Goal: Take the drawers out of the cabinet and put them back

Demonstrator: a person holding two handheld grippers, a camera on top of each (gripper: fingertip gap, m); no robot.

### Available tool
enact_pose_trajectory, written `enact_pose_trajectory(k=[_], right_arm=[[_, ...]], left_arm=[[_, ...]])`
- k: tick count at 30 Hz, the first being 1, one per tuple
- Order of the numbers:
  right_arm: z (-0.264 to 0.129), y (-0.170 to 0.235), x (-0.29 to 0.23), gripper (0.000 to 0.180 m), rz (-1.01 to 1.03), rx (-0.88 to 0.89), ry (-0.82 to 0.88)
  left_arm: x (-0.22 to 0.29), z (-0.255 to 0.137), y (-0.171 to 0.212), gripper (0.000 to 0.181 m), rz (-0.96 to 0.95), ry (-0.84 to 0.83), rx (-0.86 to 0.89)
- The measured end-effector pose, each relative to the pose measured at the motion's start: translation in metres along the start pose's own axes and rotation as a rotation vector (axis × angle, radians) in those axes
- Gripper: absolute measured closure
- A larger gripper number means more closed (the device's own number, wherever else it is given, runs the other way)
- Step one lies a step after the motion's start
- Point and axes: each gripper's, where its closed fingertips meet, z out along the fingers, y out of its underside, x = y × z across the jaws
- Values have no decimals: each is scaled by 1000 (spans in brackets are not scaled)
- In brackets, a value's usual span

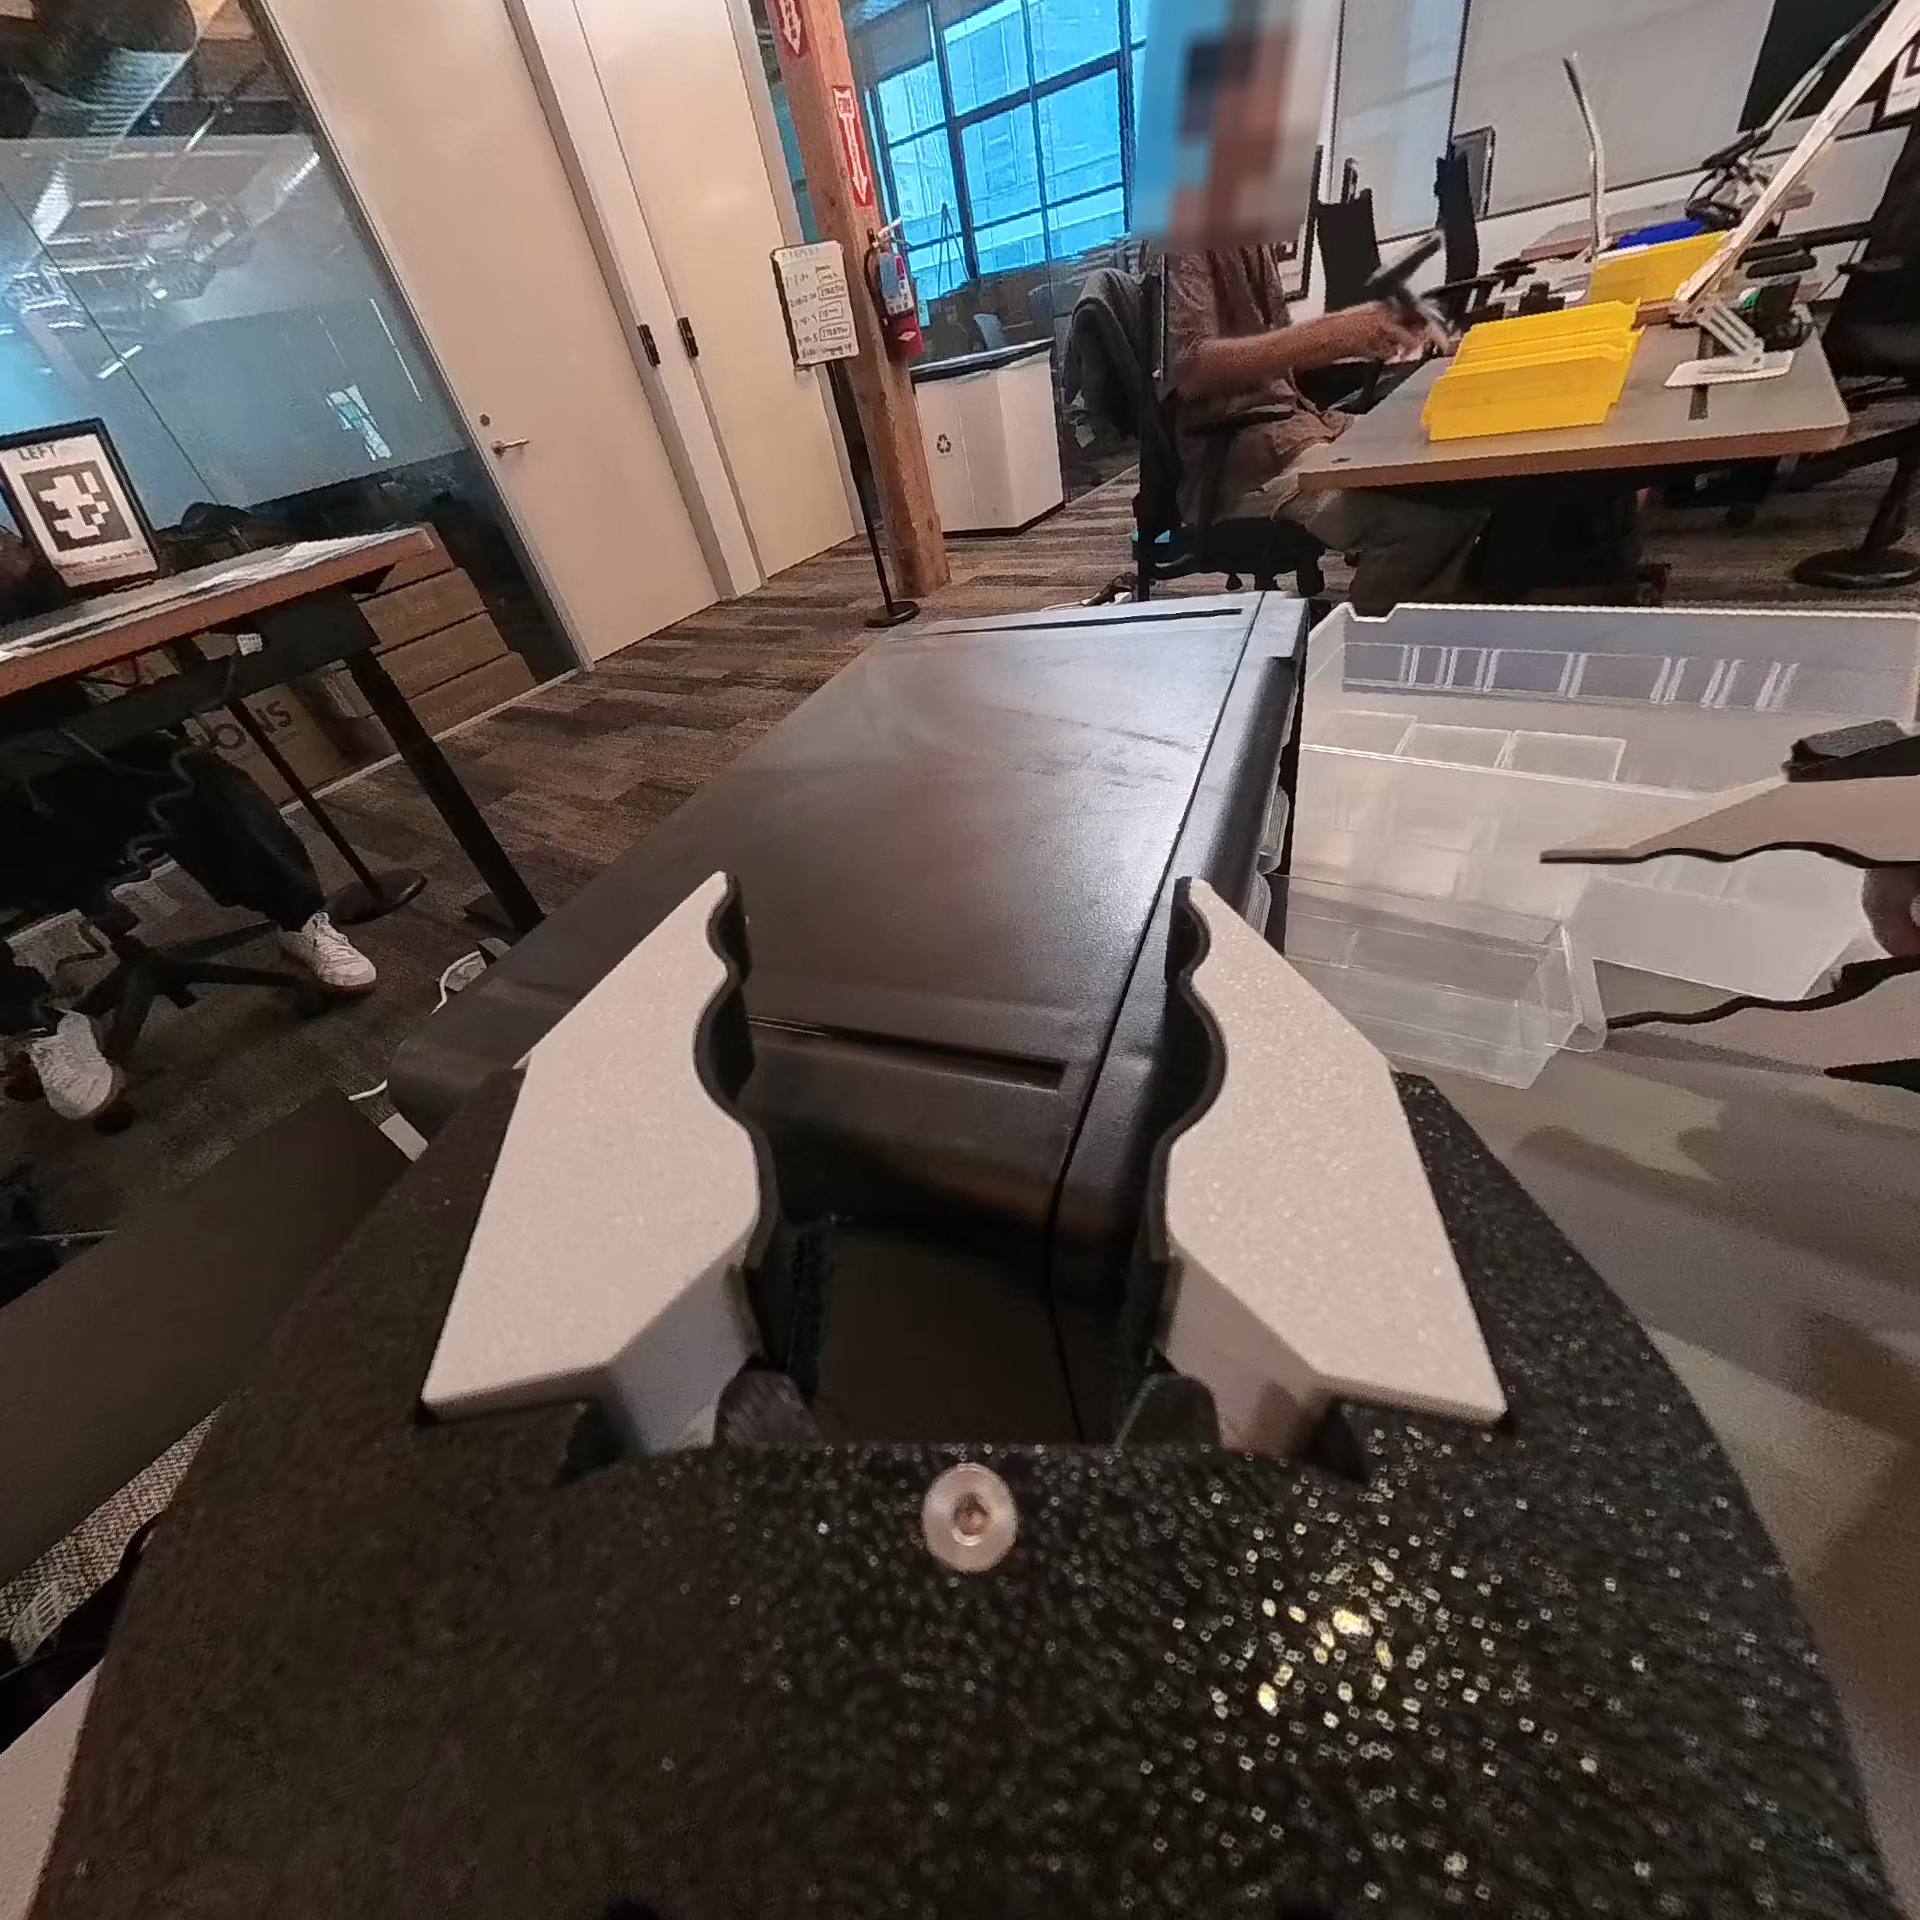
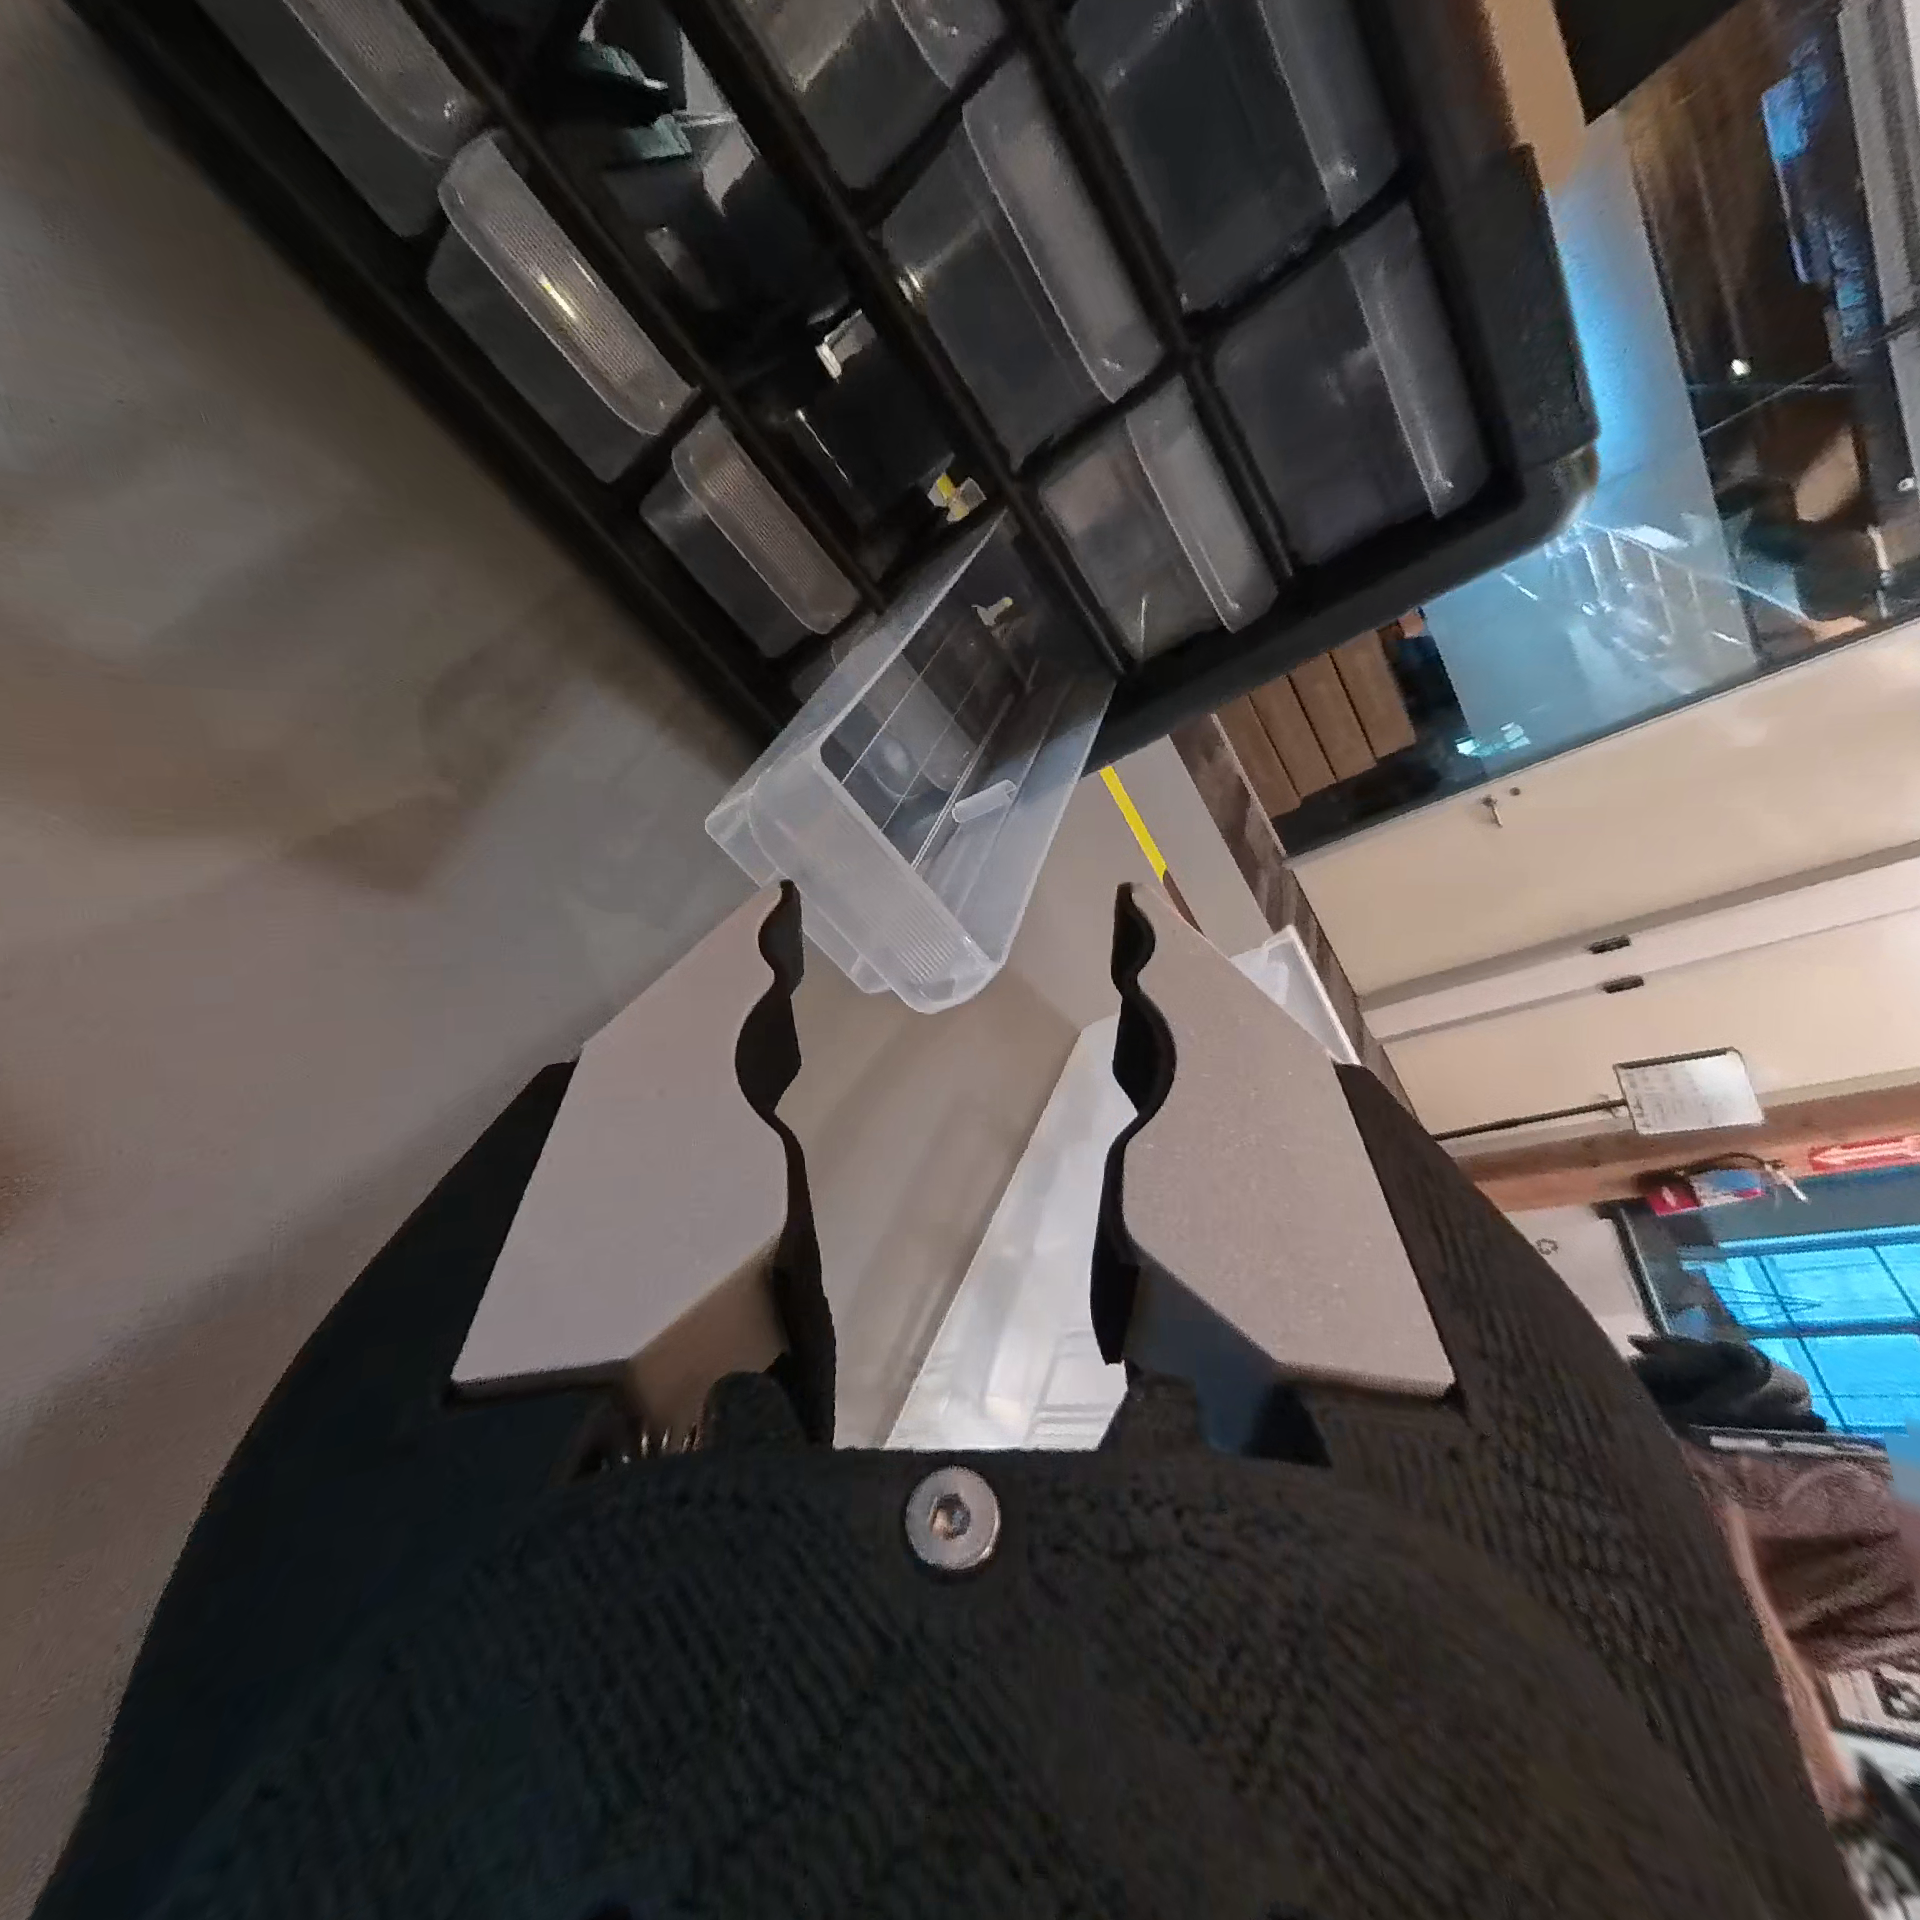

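drawer (image 2: 914,821): clear plastic, part-way out of black cabinet (image 2: 1475,343) | right tool (image 2: 951,904) apart | left tool (image 1: 956,904) apart

The cabinet (image 1: 997,831) is smooth black plastic with a dull sheen, and its drawers (image 2: 1049,301) are clear glossy plastic, some ribbed in front. Both gripper bodies are rough, speckled black; the table (image 2: 260,727) looks smooth, matt grey

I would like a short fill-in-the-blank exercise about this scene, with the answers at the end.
1. The cabinet frame is ___ in colour.
2. One clear drawer sticks ___ out of the cabinet.
3. The right gripper is open and holds ___.
4. The left gripper hovers over the cabinet's ___.

Missing words: black; partly; nothing; top
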Motion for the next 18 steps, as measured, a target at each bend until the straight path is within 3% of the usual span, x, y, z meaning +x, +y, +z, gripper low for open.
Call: enact_pose_trajectory(k=[6, 12, 14, 18], right_arm=[[8, 4, -2, 118, -54, -73, -14], [-3, 15, -16, 111, -50, -192, -173], [-10, 3, -8, 109, 41, -152, -182], [-6, -50, 12, 99, 473, 97, -200]], left_arm=[[0, 0, 0, 102, 3, -1, -2], [1, -1, 0, 103, 4, 0, -2], [1, 0, 0, 103, 4, 0, -2], [1, 0, 0, 103, 4, 2, -1]])
